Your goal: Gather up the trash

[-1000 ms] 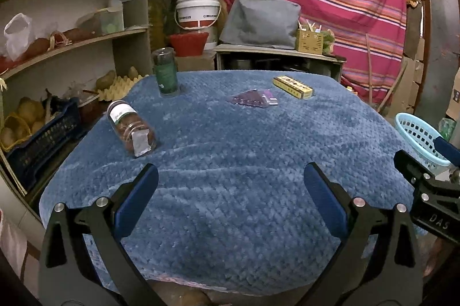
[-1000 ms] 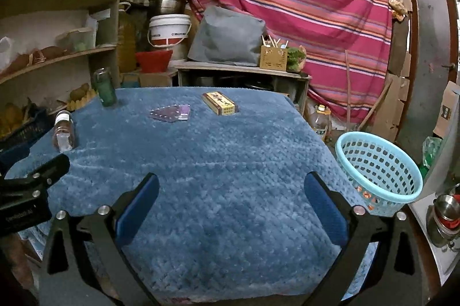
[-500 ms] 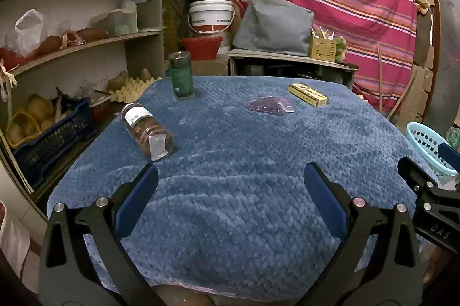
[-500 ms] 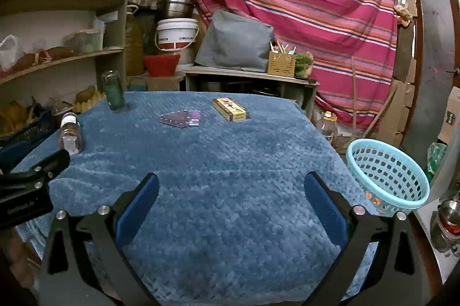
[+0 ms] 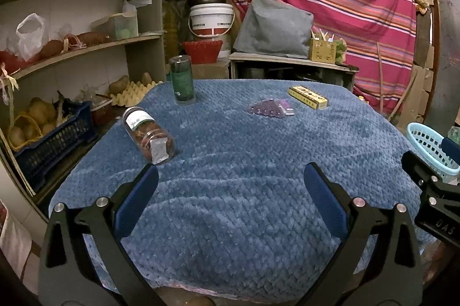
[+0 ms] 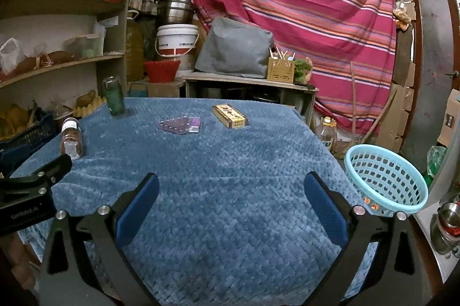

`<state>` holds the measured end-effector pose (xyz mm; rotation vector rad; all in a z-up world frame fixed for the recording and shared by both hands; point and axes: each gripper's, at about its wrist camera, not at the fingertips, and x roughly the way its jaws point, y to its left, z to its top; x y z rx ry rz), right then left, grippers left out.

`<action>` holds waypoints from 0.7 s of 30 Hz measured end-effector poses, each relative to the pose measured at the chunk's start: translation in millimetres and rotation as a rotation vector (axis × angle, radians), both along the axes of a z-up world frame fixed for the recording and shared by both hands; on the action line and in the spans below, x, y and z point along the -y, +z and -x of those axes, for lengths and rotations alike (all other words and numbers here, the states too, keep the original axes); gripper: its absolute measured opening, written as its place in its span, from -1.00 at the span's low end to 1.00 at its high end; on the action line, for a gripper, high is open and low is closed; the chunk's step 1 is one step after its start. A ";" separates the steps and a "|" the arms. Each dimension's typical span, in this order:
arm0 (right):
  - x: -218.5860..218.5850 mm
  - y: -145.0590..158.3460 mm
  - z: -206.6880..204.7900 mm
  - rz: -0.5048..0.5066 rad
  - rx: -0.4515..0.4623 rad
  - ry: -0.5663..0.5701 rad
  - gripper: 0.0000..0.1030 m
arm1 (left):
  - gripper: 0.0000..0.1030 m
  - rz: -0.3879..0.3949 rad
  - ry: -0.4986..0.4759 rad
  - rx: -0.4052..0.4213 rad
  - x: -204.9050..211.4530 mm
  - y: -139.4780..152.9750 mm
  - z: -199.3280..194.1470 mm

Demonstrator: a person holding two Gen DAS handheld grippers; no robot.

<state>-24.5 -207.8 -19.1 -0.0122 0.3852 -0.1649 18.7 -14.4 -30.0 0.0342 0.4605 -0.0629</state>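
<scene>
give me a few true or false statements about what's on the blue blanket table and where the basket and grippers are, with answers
1. The clear jar with the white lid lies on its side on the blue blanket. True.
2. The dark green can has been knocked over. False: it stands upright near the far left corner.
3. The light blue basket sits on top of the table. False: it stands off the table's right edge, lower down.
4. The yellow box lies to the right of the purple packet. True.
5. The left gripper is shut on the jar. False: its jaws are wide open with nothing between them.
6. The right gripper is open and empty. True.
</scene>
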 end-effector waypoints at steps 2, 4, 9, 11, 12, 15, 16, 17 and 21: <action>0.2 -0.1 -0.3 -0.005 -0.004 0.003 0.91 | 0.90 -0.001 -0.001 0.004 -0.2 0.8 -0.1; -0.6 0.0 -0.2 -0.005 -0.004 0.004 0.91 | 0.90 0.000 -0.001 0.004 -0.2 1.0 0.0; -1.4 0.1 -0.6 -0.005 -0.003 0.005 0.91 | 0.90 -0.001 -0.002 0.008 -0.3 1.0 0.3; -1.6 -0.1 -0.7 -0.003 -0.005 0.004 0.91 | 0.90 -0.002 -0.003 0.012 0.1 2.9 0.3; -1.8 -0.1 -0.6 -0.003 -0.005 0.004 0.91 | 0.90 -0.004 -0.002 0.015 0.1 3.6 0.7; -2.4 0.5 -1.0 -0.003 -0.004 0.006 0.91 | 0.90 -0.005 -0.005 0.022 -0.3 5.5 1.1; -2.7 0.4 -1.2 -0.002 -0.005 0.007 0.91 | 0.90 -0.005 -0.005 0.024 -0.5 5.8 1.5; -2.9 0.7 -1.7 -0.001 -0.006 0.008 0.91 | 0.90 -0.005 -0.005 0.025 -0.7 5.7 2.3; -3.9 0.7 -2.3 0.003 -0.008 0.013 0.91 | 0.90 0.001 -0.005 0.027 -1.0 6.4 2.6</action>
